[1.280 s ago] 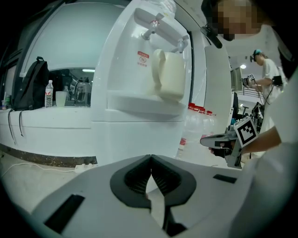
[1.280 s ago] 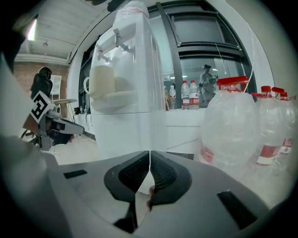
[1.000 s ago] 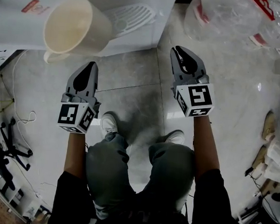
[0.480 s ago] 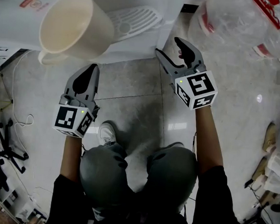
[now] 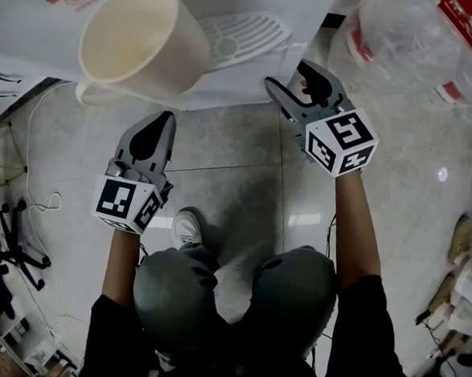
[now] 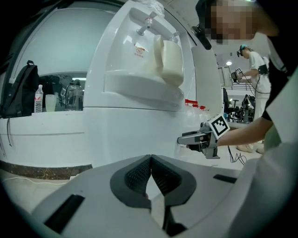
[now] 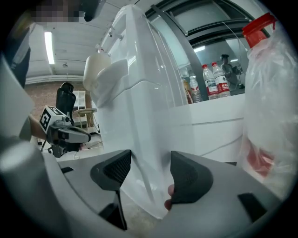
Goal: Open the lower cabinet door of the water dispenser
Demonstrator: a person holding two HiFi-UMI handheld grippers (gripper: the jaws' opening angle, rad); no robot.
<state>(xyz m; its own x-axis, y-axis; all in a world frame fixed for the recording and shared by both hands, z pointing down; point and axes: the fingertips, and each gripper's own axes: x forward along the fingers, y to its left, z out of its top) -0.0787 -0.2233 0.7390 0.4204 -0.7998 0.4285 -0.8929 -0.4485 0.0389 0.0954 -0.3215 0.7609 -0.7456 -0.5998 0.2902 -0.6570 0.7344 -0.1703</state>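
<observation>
The white water dispenser (image 5: 252,80) stands ahead of me, a cream cup (image 5: 141,44) on its drip tray (image 5: 239,35). Its lower cabinet door (image 6: 130,130) fills the left gripper view and looks closed. My right gripper (image 5: 286,76) is at the dispenser's right front corner. Its jaws have just been opening and now stand wide, with the corner edge of the lower cabinet (image 7: 144,139) between the pads, which do not press on it. My left gripper (image 5: 163,118) hangs shut and empty in front of the dispenser, apart from it.
A large clear water bottle with a red cap (image 5: 439,45) stands right of the dispenser, close to my right gripper. A white cable (image 5: 30,129) trails on the tiled floor at left. Behind the dispenser, a counter holds small bottles (image 7: 212,81).
My right gripper went from shut to wide open and moved up to the dispenser's right front corner. The left gripper stayed where it was.
</observation>
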